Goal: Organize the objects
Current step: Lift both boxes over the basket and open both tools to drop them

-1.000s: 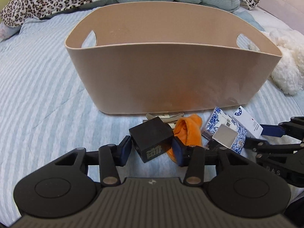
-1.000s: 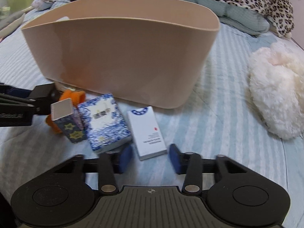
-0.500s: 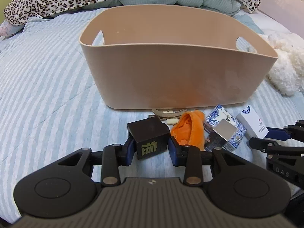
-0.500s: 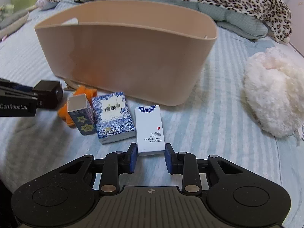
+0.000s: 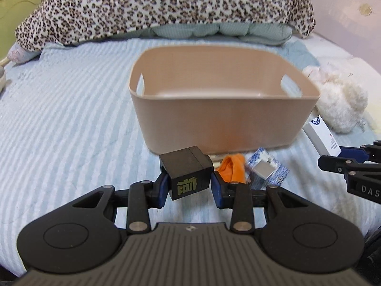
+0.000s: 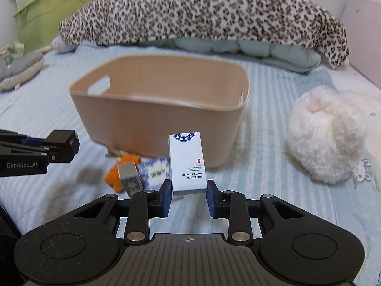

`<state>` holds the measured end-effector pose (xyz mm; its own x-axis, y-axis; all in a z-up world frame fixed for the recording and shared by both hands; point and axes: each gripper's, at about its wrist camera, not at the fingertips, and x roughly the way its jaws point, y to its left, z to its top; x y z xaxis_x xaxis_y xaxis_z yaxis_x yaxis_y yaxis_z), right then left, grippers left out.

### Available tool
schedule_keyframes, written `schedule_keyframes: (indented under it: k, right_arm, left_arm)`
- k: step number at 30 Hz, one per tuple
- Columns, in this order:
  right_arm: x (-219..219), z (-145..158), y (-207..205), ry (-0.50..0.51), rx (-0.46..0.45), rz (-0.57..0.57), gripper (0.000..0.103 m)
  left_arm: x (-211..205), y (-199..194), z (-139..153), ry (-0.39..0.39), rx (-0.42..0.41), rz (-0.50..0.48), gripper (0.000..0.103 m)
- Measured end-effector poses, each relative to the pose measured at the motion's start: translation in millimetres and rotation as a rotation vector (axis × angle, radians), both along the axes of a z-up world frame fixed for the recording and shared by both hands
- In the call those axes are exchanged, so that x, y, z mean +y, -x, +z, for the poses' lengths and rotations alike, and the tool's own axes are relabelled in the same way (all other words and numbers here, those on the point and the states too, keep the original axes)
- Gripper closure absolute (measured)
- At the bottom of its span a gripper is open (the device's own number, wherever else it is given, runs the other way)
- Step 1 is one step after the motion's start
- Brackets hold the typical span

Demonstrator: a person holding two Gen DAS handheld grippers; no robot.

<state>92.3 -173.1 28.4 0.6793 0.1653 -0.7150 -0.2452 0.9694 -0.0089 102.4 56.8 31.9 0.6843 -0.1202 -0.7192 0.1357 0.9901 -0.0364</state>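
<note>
My left gripper [image 5: 189, 187] is shut on a black cube box [image 5: 187, 171] with gold lettering, held above the bed in front of the beige bin [image 5: 223, 119]. My right gripper [image 6: 189, 200] is shut on a white hotel-supplies box [image 6: 187, 164], lifted before the beige bin [image 6: 162, 124]. Each held box also shows in the other view, the white box [image 5: 322, 138] and the black cube [image 6: 63, 145]. On the bed by the bin lie an orange fabric piece [image 6: 121, 169], a small star-patterned box [image 6: 129, 178] and a blue-and-white patterned box [image 6: 154, 171]. The bin looks empty.
A white fluffy plush [image 6: 326, 140] lies right of the bin. A leopard-print blanket [image 6: 202, 12] over pillows runs along the back. A green storage box [image 6: 52, 12] stands at the far left. The bed has a blue striped cover [image 5: 59, 119].
Both grippers closed on their boxes and lifted them up and back from the bin. The black cube and the white box have left the bed.
</note>
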Motion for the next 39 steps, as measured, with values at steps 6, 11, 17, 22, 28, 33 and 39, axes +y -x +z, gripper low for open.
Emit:
schedule_keyframes:
  k: [6,11,17,22,28,33,39]
  right_arm:
    - [-6.0,31.5,-5.3,-0.030,-0.090,-0.006,0.075]
    - [-4.6,53.2,-17.1,-0.025,-0.162,-0.002,0.075]
    - [-4.3,70.6,-37.4,-0.030,-0.230,-0.017,0.075]
    - [-1.6,73.9,-58.2,-0.017,-0.260,-0.035,0.075]
    - [4.1,63.2,-85.1,0.005,-0.257,-0.047,0.075]
    - [5.3,45.7,-105.4,0.034,-0.231,-0.057,0.075]
    - [6.5,20.6,-125.6,0.060,-0.167,-0.063,0.075]
  left_arm:
    - [1.0,3.4,32.2,0.004,-0.090,-0.003,0.064]
    - [-2.7,-4.3,59.2,0.007,-0.167,-0.006,0.064]
    - [-13.5,-25.1,81.2,-0.011,-0.243,-0.008,0.064]
    - [-22.8,-52.1,84.9,-0.004,-0.270,0.012,0.064]
    - [-37.2,-88.1,71.7,-0.042,-0.246,0.026,0.064]
    - [-43.0,-113.6,48.8,-0.095,-0.192,0.043,0.064]
    - [-42.3,-139.0,18.6,-0.113,-0.077,0.038,0.064]
